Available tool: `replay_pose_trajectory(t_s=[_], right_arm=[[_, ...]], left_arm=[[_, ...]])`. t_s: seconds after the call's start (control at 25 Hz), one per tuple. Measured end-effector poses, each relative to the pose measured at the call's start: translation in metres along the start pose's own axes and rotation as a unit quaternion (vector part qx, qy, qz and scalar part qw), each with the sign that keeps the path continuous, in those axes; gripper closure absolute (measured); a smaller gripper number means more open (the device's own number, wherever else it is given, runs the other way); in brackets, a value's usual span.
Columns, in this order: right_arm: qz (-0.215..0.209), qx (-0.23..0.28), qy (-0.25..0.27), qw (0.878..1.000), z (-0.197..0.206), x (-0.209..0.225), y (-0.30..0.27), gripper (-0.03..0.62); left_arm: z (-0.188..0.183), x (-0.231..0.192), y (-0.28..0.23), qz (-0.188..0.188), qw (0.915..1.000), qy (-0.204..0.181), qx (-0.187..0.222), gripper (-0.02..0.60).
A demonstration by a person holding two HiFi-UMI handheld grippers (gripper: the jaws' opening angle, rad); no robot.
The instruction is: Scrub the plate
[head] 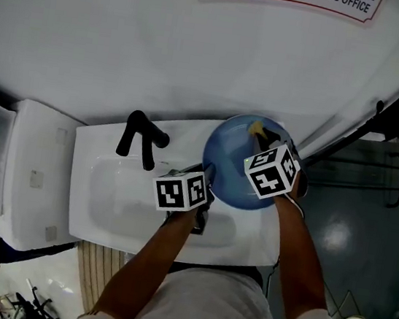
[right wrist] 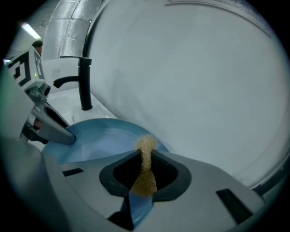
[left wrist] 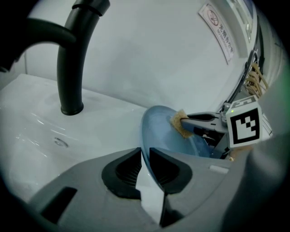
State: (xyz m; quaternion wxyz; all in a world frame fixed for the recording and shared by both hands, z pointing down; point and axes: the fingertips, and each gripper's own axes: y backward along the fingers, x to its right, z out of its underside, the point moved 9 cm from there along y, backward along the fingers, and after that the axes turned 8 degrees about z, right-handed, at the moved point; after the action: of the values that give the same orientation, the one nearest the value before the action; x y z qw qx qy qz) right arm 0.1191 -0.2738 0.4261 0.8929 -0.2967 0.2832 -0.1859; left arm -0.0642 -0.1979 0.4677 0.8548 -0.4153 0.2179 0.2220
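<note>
- Two tools share the work. The left tool (left wrist: 145,170) is clamped on the near rim of the blue plate (left wrist: 158,131), with the thin edge pinched between its pads.
- Right tool (right wrist: 144,165) grips a tan sponge (right wrist: 146,146), squeezed narrow between its jaws. The sponge's free end appears to rest on the plate's face near the far rim.
- Plate is held tilted above the right end of the white sink (head: 106,197), to the right of the black tap (left wrist: 72,59).
- Step in hand, as judged: scrubbing, with the plate steadied and the sponge in contact.
- Next move calls for sponge strokes across the face while the left grip resists the push. Such a thin rim hold may let the plate pivot.
</note>
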Motion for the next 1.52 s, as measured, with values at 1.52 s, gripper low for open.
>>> replay_pose_trajectory(t_s=[1.52], right_arm=[[0.013, -0.062, -0.001, 0.998, 0.026, 0.010, 0.024, 0.531]], left_arm=[[0.000, -0.004, 0.001, 0.010, 0.9990, 0.039, 0.019, 0.526]])
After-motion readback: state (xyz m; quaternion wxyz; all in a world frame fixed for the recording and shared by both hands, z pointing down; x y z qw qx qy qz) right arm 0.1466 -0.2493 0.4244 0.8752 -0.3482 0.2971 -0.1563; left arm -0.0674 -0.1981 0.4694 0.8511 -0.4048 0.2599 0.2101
